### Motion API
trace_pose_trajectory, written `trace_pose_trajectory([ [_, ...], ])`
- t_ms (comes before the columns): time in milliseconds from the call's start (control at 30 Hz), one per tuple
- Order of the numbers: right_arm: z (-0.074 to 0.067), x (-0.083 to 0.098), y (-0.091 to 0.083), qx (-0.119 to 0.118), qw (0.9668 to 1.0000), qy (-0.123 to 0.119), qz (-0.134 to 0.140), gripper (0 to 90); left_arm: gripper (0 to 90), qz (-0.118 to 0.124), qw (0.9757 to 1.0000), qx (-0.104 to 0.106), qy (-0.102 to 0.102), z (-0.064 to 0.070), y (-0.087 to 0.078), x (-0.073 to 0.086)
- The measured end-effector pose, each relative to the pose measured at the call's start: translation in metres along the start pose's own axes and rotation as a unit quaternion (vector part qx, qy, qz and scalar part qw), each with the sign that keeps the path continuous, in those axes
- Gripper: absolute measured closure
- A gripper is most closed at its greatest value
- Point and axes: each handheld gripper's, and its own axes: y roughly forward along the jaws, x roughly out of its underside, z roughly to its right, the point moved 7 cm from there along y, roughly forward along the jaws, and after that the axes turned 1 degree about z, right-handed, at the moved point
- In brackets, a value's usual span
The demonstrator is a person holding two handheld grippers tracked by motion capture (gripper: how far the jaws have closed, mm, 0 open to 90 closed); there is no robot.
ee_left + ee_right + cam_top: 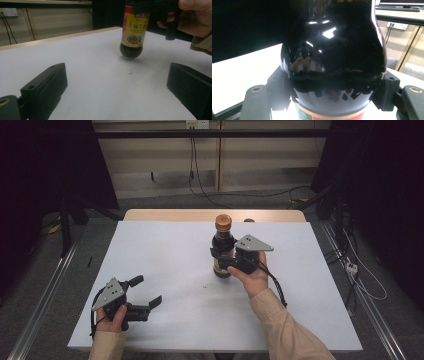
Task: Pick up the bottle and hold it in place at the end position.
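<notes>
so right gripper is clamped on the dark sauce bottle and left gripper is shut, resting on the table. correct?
One thing is off: the left gripper is not shut. Its jaws stand wide apart with nothing between them, as the left gripper view shows, and it does rest low on the table. The rest holds: the right gripper is clamped on the dark sauce bottle.

The high view was dim at its edges, with the white bench [165, 255] evenly lit from overhead. Beyond the right claw [332, 95], glare spots gleamed on the dark soy sauce bottle [332, 50]. The left claw's [112, 92] near jaws looked soft and blurred.
</notes>
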Motion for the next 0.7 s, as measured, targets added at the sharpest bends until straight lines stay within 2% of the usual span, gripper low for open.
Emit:
trace_pose_trajectory([
  [167,0.001,0.003,0.007,0.000,1.0000,0.008,-0.001,28.3,2.8,-0.002,1.0000,0.001,0.003,0.000,0.000,0.000],
  [467,0.003,-0.002,0.018,-0.002,1.0000,0.008,0.003,28.3,2.8,0.000,1.0000,0.000,-0.005,0.001,0.001,0.000],
  [600,0.001,-0.002,0.023,-0.005,1.0000,0.004,0.003,28.2,2.8,-0.003,1.0000,0.001,-0.002,0.000,0.001,0.001],
  [700,0.002,-0.001,0.024,-0.005,0.9999,0.010,0.003,28.2,2.8,-0.001,1.0000,0.000,-0.002,0.000,0.000,0.000],
])
